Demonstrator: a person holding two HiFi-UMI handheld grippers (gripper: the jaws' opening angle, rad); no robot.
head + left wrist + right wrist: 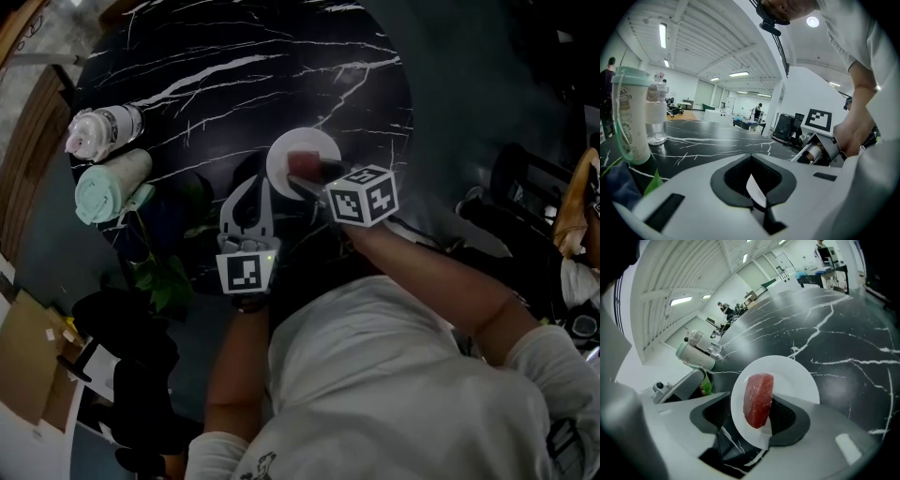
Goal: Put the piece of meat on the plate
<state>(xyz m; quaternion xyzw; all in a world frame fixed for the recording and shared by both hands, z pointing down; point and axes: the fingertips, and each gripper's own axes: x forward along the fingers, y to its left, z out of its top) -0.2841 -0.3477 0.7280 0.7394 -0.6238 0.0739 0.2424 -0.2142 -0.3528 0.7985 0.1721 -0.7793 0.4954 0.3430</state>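
Note:
A red piece of meat [758,399] stands on edge over the white plate [797,380] on the black marble table [843,338]. My right gripper [753,426] is open around it: the meat leans on the right pad, and a gap shows at the left pad. From the head view the meat [303,165] lies on the plate [302,145], with the right gripper [306,180] at its near edge. My left gripper [262,180] reaches the plate's left rim. Its jaws are nearly together in the left gripper view, and the left gripper [757,188] pinches a white sliver, seemingly the plate's rim.
A clear bottle with a pink cap [103,129] and a mint-green cup [111,185] lie at the table's left edge. Green plant leaves [164,281] hang below them. The cup [628,117] and bottle [656,115] stand left of the left gripper. Dark bags lie on the floor to the right.

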